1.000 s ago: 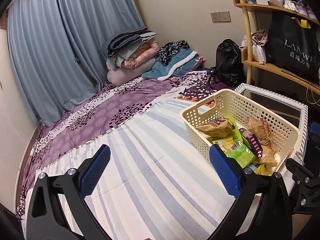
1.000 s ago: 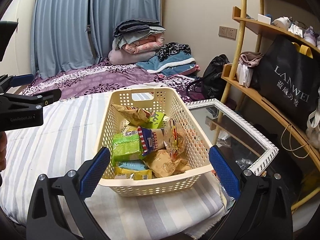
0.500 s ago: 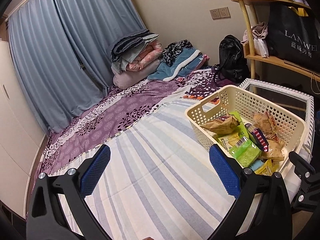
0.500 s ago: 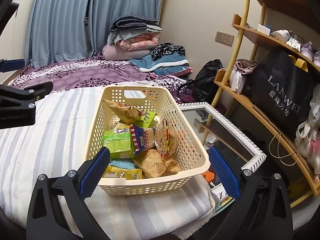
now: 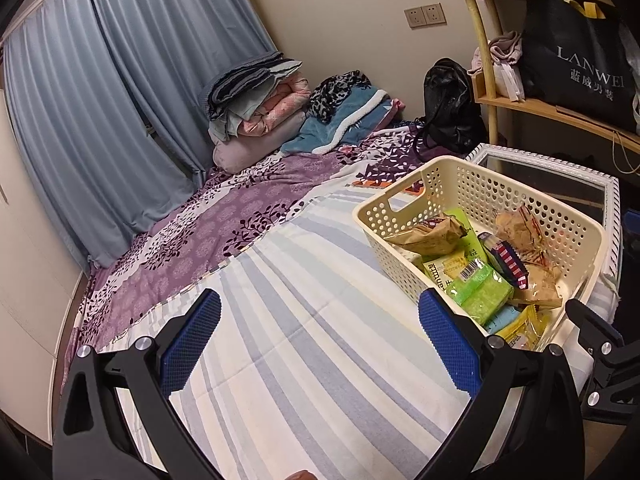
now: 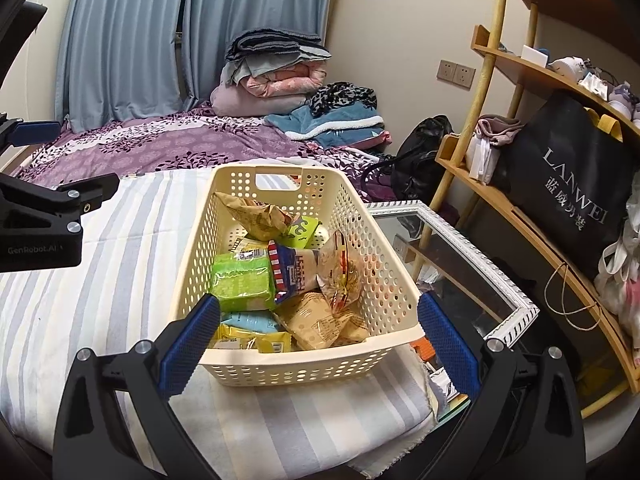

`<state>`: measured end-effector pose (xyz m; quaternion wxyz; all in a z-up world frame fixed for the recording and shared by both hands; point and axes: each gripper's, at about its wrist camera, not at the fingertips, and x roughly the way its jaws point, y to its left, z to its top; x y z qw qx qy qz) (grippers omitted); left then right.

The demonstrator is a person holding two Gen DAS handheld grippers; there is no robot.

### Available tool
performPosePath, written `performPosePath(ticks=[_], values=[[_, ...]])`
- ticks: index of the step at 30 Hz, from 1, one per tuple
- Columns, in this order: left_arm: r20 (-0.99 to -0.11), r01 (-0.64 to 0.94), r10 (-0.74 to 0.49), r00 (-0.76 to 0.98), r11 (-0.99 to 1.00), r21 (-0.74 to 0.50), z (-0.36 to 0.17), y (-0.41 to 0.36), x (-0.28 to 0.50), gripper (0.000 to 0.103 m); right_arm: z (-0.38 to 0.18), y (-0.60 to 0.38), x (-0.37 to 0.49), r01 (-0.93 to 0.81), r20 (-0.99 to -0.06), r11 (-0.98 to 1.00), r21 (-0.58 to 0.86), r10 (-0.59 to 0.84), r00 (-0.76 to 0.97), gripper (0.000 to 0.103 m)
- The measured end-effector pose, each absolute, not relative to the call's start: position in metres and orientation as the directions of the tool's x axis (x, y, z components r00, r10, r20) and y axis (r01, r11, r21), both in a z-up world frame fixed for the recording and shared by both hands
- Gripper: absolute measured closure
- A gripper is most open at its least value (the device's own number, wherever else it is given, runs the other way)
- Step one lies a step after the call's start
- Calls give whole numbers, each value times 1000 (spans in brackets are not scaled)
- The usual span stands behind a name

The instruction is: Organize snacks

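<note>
Striped bedding covers the near part of a bed (image 5: 304, 344), with purple patterned sheets and a pile of folded blankets (image 6: 272, 76) at the far end by blue curtains. On the right near corner of the bed sits a cream perforated basket (image 6: 308, 364), and the snacks (image 6: 280, 280) lie heaped inside it: a green packet (image 6: 240, 284), a crumpled tan bag (image 6: 252, 216) at the far end, a clear crinkly bag (image 6: 340, 268), and yellow and pale-blue packets along the near wall. None shows loose on the bedding. The left gripper (image 5: 320, 344) hangs over bare stripes to the left of the basket, its jaws wide apart and holding nothing; the right gripper (image 6: 316, 344) faces the basket's near wall, jaws likewise spread and empty. These packets look light, soft and slippery, the puffed bags easy to crush, so a gentle pinch on a sealed edge or corner seems safest. The basket looks stiff; its far handle slot or rim would give firm hold.
</note>
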<state>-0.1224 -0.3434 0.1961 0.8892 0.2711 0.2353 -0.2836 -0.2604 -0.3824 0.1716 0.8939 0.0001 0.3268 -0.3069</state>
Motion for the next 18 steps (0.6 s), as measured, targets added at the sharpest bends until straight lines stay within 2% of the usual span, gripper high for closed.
performPosePath(ticks=[18], values=[[-584,642,-369,723,671,372,190,-347,-124,2,169,-380,-258,543,-590,816,-197,-541,599,5]])
